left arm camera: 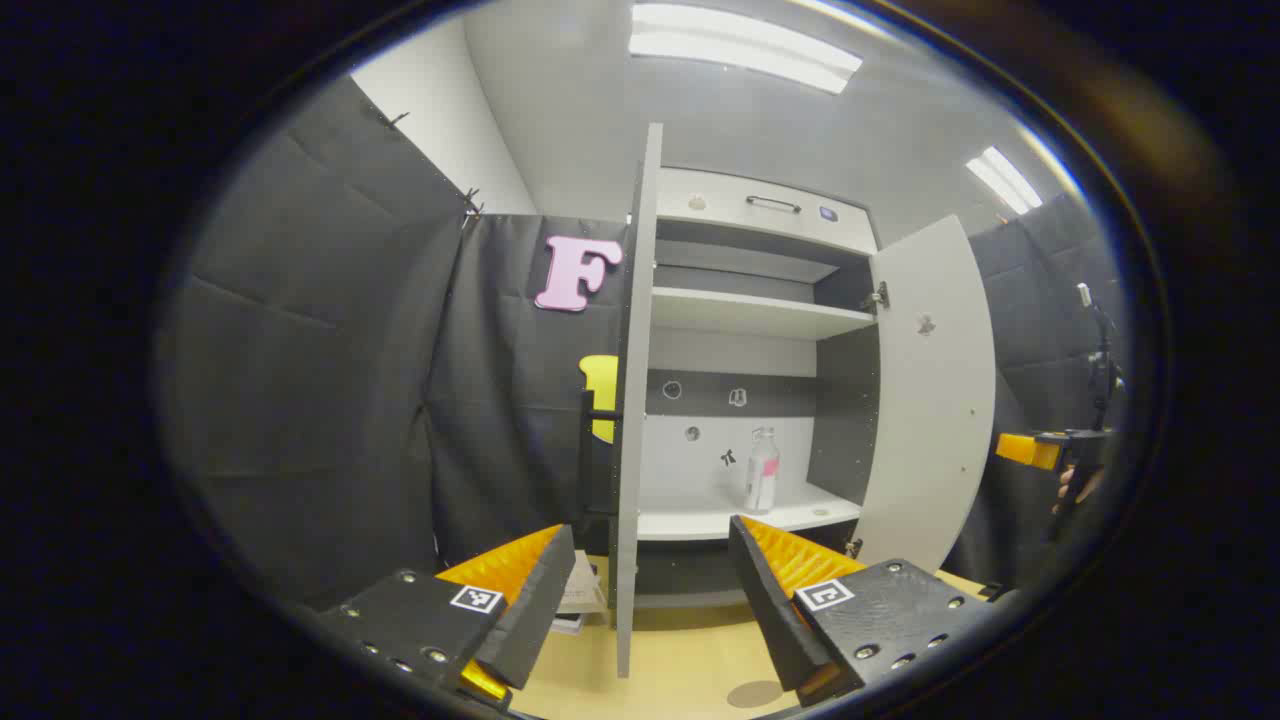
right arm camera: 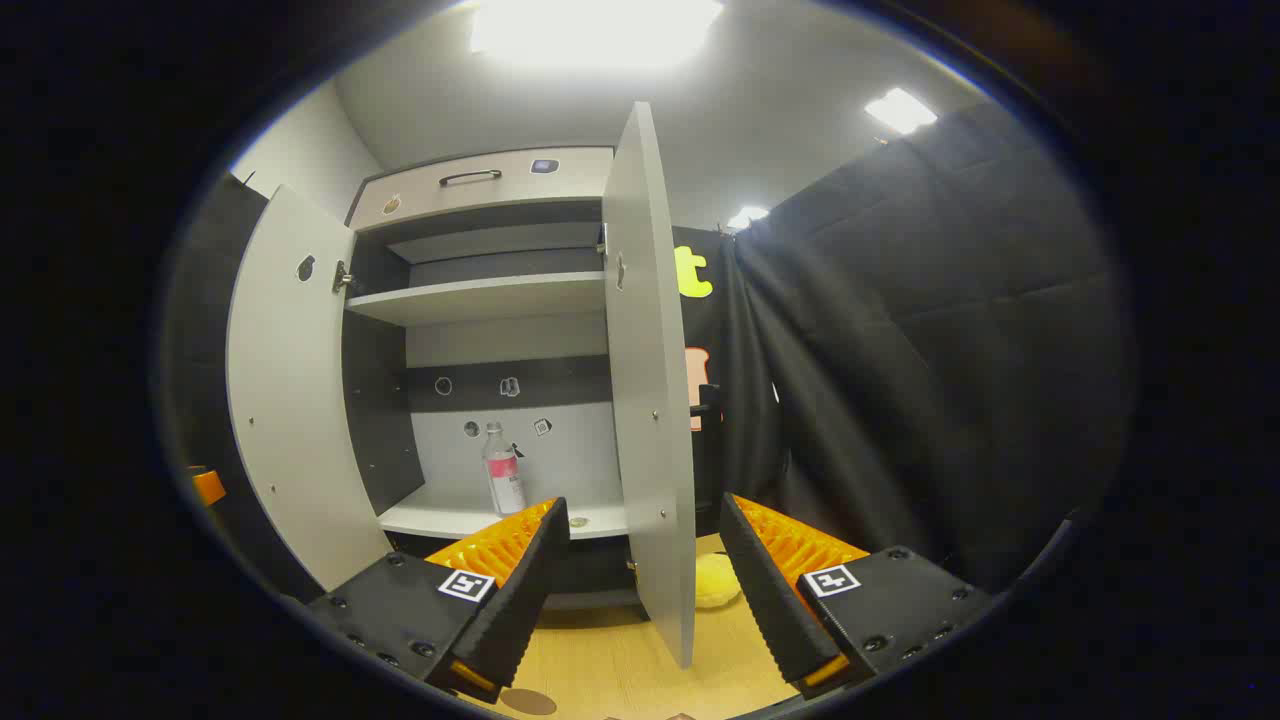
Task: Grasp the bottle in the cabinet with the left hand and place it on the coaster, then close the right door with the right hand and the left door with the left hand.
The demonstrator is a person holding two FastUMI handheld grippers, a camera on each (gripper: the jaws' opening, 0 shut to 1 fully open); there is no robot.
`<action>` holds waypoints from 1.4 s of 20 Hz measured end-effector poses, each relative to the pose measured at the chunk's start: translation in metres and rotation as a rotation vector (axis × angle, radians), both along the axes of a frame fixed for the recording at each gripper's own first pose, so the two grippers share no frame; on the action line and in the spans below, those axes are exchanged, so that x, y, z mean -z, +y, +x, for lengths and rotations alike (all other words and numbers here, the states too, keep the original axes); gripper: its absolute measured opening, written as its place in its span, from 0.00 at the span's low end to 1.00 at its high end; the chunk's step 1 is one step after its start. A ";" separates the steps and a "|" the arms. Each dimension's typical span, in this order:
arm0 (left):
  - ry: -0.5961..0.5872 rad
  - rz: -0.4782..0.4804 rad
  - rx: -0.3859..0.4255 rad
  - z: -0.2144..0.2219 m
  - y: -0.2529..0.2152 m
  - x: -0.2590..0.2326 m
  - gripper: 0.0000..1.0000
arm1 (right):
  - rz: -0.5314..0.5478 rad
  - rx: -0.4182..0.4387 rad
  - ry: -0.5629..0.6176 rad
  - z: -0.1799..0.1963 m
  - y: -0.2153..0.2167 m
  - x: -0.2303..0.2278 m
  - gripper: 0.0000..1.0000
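- Tall grey two-door cabinet (left arm camera: 760, 330): both doors stand open. The left door (left arm camera: 628, 400) is edge-on straight ahead of your left tongs (left arm camera: 650, 590); reach for the lower shelf (left arm camera: 700, 520) on this line and, by my judgement, you strike that edge.
- Right door (right arm camera: 650, 400): edge-on ahead of your right tongs (right arm camera: 640, 580); push it early and it may swing into your reaching arm.
- Clear plastic bottle with a pink label (left arm camera: 762, 470): upright on the lower shelf, well back. A slanted approach could tip it.
- Round dark coaster (left arm camera: 755, 693): flat on the pale wooden table (left arm camera: 680, 660), near your left tongs; easy to overshoot.
- Left tongs: wide apart, holding and touching nothing.
- Right tongs: wide apart, likewise empty.
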State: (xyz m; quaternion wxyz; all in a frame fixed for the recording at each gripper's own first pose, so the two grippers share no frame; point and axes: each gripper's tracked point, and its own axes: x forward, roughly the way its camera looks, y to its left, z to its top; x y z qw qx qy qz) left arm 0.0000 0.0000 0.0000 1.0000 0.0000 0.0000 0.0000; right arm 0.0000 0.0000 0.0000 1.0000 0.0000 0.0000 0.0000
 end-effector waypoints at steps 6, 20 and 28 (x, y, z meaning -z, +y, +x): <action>-0.021 0.008 0.024 -0.002 -0.003 -0.003 0.90 | 0.016 0.015 0.009 -0.005 -0.007 0.000 0.92; 0.034 0.014 0.155 0.043 -0.059 0.019 0.97 | 0.000 0.100 0.056 0.017 -0.067 0.018 0.97; 0.063 0.013 0.222 0.126 -0.133 0.034 0.97 | -0.005 0.232 0.031 0.051 -0.161 0.012 0.97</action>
